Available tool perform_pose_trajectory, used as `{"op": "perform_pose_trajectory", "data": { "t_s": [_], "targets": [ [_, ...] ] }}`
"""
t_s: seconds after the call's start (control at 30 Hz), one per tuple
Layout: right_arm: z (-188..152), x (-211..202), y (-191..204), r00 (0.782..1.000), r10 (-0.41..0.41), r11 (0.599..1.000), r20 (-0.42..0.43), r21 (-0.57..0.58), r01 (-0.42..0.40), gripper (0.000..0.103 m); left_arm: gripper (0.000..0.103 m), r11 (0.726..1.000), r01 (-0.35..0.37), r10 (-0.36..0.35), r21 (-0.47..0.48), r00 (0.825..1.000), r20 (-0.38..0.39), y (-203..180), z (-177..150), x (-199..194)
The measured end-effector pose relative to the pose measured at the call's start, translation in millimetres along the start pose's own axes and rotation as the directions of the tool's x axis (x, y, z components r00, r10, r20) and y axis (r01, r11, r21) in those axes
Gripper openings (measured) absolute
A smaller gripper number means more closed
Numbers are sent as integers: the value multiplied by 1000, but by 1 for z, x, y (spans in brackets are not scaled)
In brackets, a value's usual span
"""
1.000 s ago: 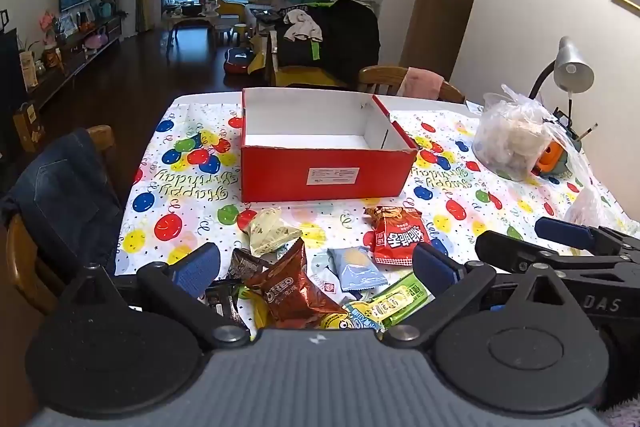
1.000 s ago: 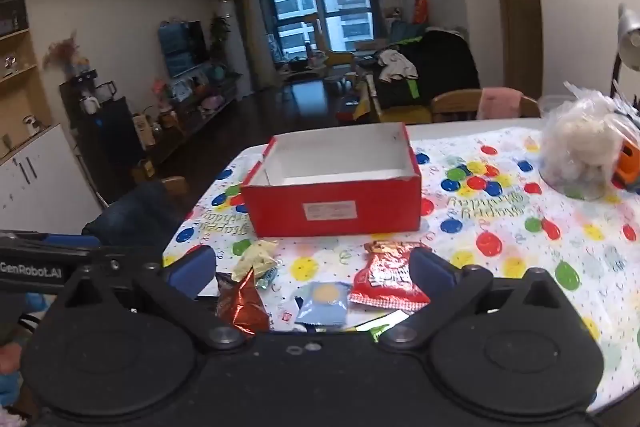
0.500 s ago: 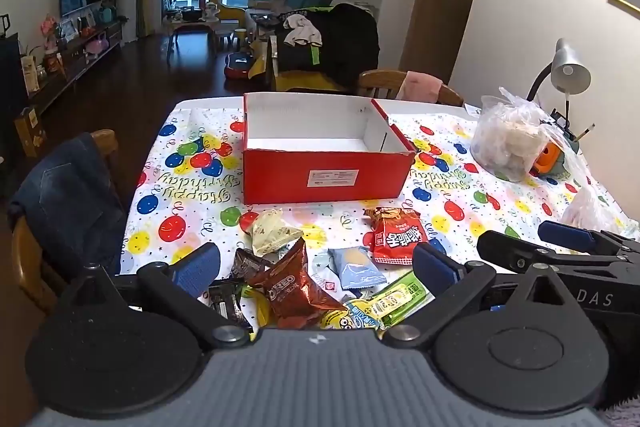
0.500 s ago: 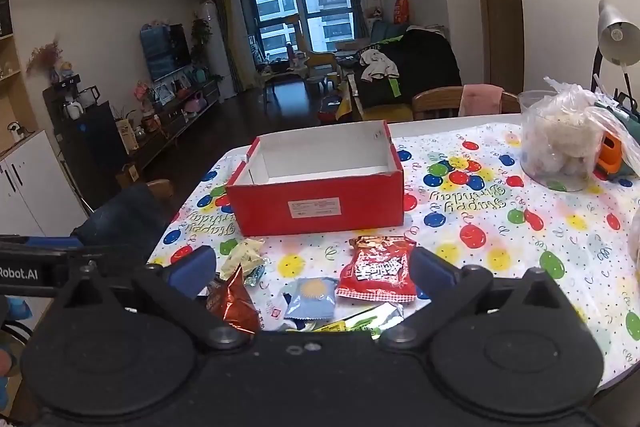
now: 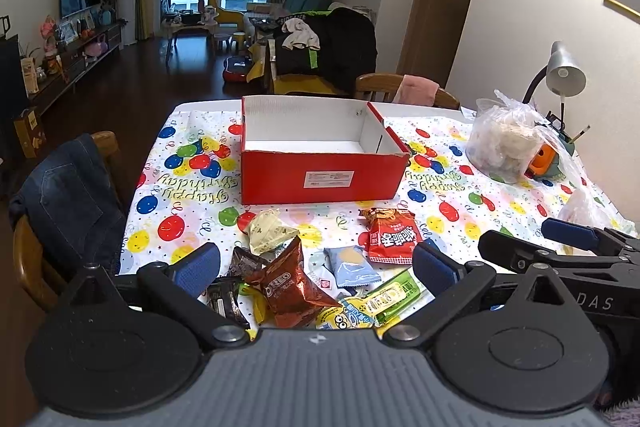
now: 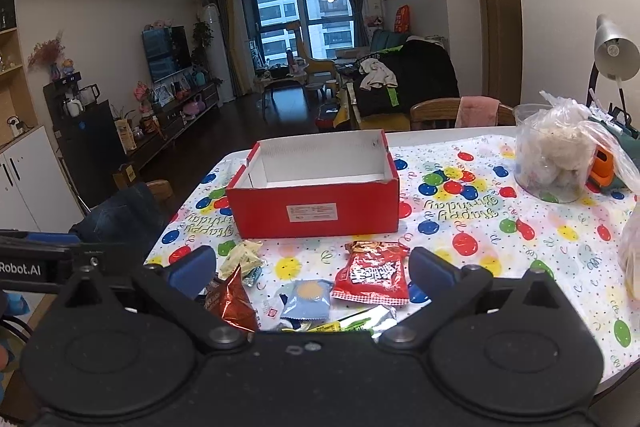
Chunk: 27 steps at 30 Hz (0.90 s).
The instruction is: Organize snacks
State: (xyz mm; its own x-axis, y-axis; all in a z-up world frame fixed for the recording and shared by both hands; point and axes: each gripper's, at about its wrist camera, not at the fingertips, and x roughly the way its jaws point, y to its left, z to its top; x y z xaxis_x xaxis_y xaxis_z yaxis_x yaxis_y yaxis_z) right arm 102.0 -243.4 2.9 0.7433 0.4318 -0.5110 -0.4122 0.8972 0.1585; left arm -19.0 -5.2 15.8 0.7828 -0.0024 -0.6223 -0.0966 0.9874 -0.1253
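Left gripper [image 5: 316,267]: jaws wide apart, holding nothing.
Right gripper [image 6: 312,267]: jaws wide apart, holding nothing.
Red cardboard box [image 5: 320,179]: beyond the scattered snack packets [image 5: 320,267].

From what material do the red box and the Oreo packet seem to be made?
The red box looks like cardboard: matte red outside, plain white inside, with a slightly ragged rim. The Oreo packet looks like metallised plastic film: its red-brown surface is crinkled and shows sharp glints. Neither can be confirmed by look alone.
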Motion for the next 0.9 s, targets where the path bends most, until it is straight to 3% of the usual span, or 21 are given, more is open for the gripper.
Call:
{"op": "perform_pose_trajectory", "data": {
  "t_s": [0.17,0.47,0.9],
  "targets": [
    [-2,-5,2,999,-29,999,16,-19,29,103,103,1000,1,-1,1,1000,3,-1,0,-1],
    [-3,-9,12,1000,11,998,14,-67,-10,103,103,1000,-1,1,2,1000,6,-4,-1,-3],
    [-6,-7,15,1000,-22,997,4,-69,23,103,103,1000,5,-5,2,1000,11,-7,0,-10]
  ]
}}
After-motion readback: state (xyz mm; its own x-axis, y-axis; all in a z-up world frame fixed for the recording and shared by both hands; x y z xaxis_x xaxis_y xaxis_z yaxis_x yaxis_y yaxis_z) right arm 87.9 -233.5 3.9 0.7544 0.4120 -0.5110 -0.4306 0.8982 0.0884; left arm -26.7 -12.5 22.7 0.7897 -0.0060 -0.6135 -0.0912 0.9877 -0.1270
